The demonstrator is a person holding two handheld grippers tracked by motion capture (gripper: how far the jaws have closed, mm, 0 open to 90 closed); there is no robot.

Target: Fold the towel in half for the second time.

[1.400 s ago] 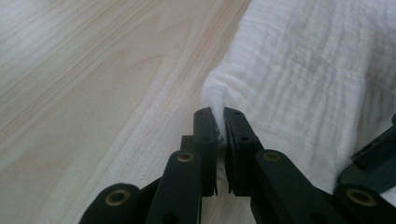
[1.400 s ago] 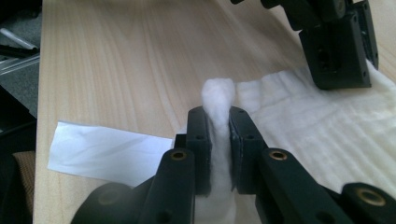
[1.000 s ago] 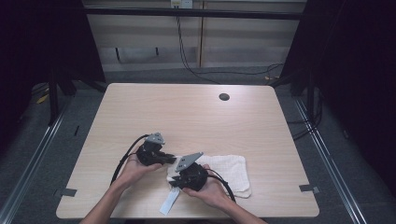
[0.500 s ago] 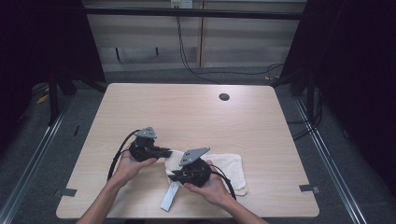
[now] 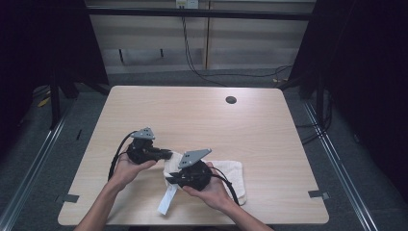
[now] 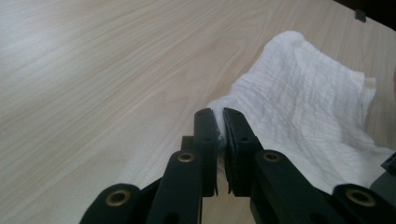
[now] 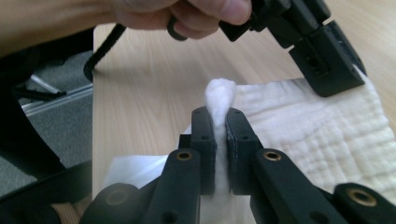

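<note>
White cloth: lying crumpled on the near right part of the bench, one corner being pinched by each gripper, a narrow strip trailing toward the near edge.

Left gripper: fingers closing tight on a thin fold at the cloth's left corner, barely any fabric showing between the pads. Right gripper: fingers clamping a thick bunched tuft, the tuft poking up above the tips.

Risks, judged:
- Thin left-hand pinch likely slipping free under any pull apart, dropping that corner.
- Bunched right-hand grab probably holding more than one layer, leaving the cloth twisted instead of spreading flat.
- Grippers sitting just beside each other, so risking a knock between bodies or cables on any crossing move.
- Trailing strip hanging near the bench's near edge, possibly dragging or sliding off.

Edges and room: near edge close to both hands; right edge some way off from the cloth. Wide bare bench lying ahead and to the left; small dark round mark sitting far back, well apart.
</note>
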